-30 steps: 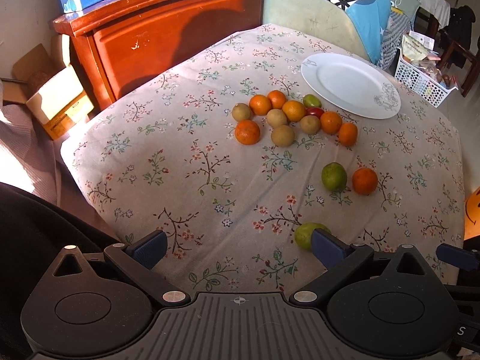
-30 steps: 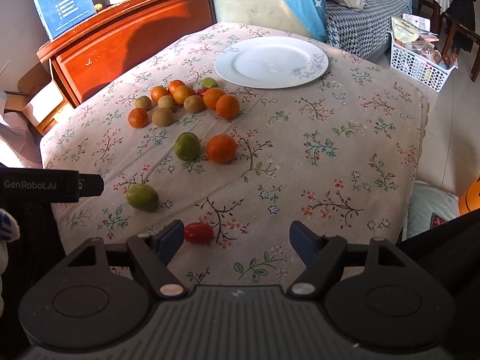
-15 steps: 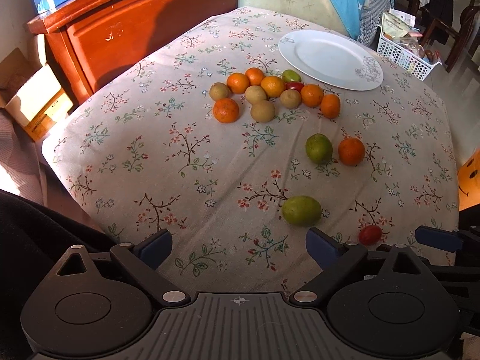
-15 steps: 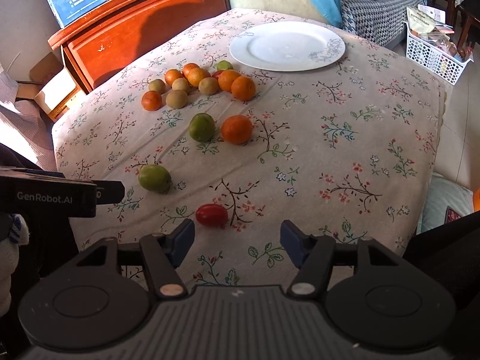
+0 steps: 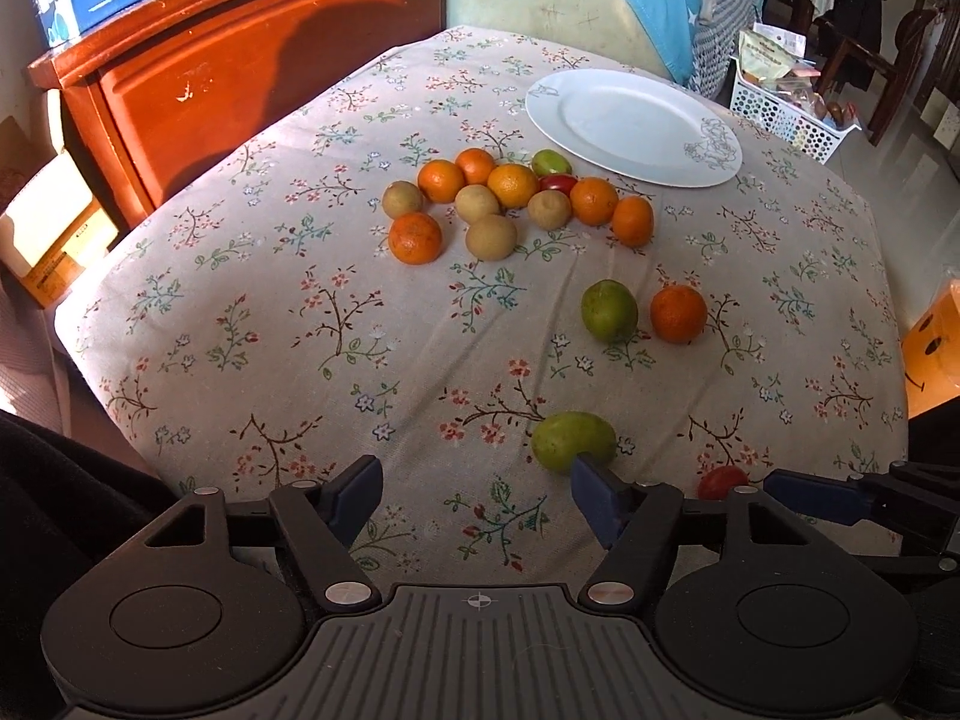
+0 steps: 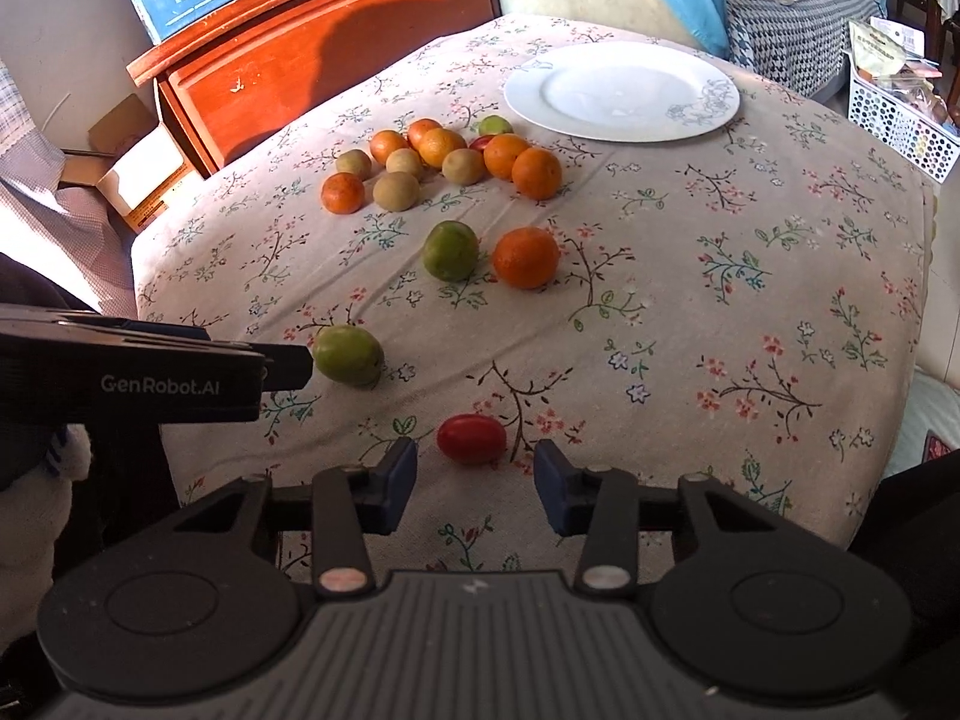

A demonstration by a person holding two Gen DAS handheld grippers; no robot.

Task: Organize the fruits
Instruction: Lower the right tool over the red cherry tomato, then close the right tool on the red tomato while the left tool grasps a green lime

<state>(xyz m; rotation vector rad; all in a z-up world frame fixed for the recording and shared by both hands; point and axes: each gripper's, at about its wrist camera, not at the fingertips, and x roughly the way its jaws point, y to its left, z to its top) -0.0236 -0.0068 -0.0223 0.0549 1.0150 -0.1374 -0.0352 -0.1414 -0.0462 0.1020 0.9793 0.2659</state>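
Observation:
A white plate [image 5: 630, 123] [image 6: 621, 90] lies at the far side of a table with a flowered cloth [image 5: 300, 312]. A cluster of oranges [image 5: 513, 185] [image 6: 441, 147], brown fruits and a small green one sits in front of it. Nearer lie a green fruit [image 5: 609, 310] [image 6: 450, 251] beside an orange [image 5: 678, 313] [image 6: 526, 257], then another green fruit [image 5: 573, 441] [image 6: 349, 355] and a red tomato [image 6: 471, 439] [image 5: 722, 482]. My left gripper [image 5: 477, 495] is open and empty; the near green fruit is by its right finger. My right gripper [image 6: 474, 483] is open, just short of the tomato.
A wooden cabinet [image 5: 240, 72] stands behind the table at the left, with cardboard boxes [image 5: 54, 228] on the floor beside it. A white basket [image 5: 786, 114] and chairs are at the far right. The left gripper shows at the left of the right wrist view [image 6: 150, 375].
Both grippers have moved forward over the near table edge. The right gripper's jaws have narrowed and come up to the tomato. The green fruit now sits by the left gripper's right finger.

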